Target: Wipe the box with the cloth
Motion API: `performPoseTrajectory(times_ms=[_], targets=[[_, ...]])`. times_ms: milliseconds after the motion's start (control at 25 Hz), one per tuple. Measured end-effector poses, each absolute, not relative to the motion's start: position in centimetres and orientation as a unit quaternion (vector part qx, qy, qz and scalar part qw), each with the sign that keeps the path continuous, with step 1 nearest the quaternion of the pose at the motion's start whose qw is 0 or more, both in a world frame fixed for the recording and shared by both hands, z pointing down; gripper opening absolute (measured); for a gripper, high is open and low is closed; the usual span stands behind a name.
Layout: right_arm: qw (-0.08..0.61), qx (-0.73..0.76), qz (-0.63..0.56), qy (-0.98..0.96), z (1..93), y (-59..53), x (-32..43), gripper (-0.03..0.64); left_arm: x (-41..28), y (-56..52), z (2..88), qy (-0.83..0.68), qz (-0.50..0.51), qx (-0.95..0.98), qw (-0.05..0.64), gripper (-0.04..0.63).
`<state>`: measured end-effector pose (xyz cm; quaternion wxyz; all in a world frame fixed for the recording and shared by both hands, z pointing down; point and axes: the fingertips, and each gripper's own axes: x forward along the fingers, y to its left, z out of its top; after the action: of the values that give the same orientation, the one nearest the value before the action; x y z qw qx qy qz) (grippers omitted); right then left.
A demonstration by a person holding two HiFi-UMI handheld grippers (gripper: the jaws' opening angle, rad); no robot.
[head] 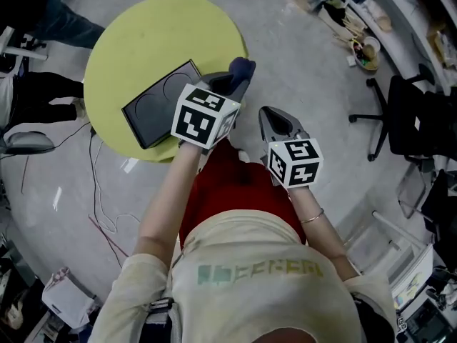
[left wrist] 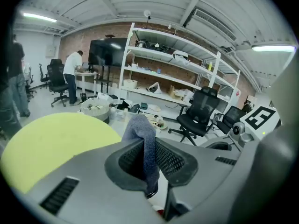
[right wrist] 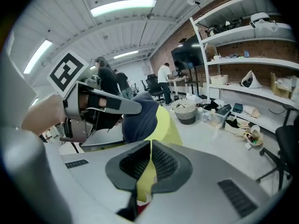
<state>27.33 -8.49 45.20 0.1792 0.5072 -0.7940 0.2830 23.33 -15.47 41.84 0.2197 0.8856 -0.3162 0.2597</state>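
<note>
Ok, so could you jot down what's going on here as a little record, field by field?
Left claw: shut on the blue cloth
Right claw: shut, holding nothing
Box: dark, flat, lying on the round yellow table
Cloth position: to the right of the box in the head view, near the table's edge; contact with the box unclear

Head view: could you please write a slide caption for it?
Left gripper holds blue cloth near black box on round yellow table.
</note>
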Motion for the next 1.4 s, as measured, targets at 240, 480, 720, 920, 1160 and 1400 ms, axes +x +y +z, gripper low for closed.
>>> performPoseTrajectory(times_ms=[240, 480, 720, 920, 1160, 1400], targets=[[0.184, 0.516, 0.285, -0.787, 45.1, -14.1, 24.3, 0.038, 19.2, -25.0, 41.7, -0.323, 0.258, 0.885, 0.216, 0.063], [0.196, 0.519, 0.305, -0.774, 46.9, -17.5, 22.8, 0.038, 15.6, -31.2, 43.8, -0.342, 0.260, 0.875, 0.222, 0.063], [0.204, 0.509, 0.316, -0.775, 48.0, -19.1, 21.3, 0.038, 14.1, -32.3, 45.9, -0.338, 0.287, 0.868, 0.224, 0.063], [0.210, 0.490, 0.316, -0.785, 48.8, -19.9, 19.9, 0.038, 14.6, -31.2, 47.7, -0.318, 0.310, 0.866, 0.229, 0.063], [0.213, 0.476, 0.312, -0.794, 48.7, -18.2, 18.9, 0.038, 14.3, -28.4, 48.0, -0.318, 0.335, 0.860, 0.217, 0.063], [0.218, 0.470, 0.308, -0.798, 48.6, -15.8, 19.3, 0.038, 14.7, -25.1, 48.2, -0.317, 0.334, 0.857, 0.229, 0.063]])
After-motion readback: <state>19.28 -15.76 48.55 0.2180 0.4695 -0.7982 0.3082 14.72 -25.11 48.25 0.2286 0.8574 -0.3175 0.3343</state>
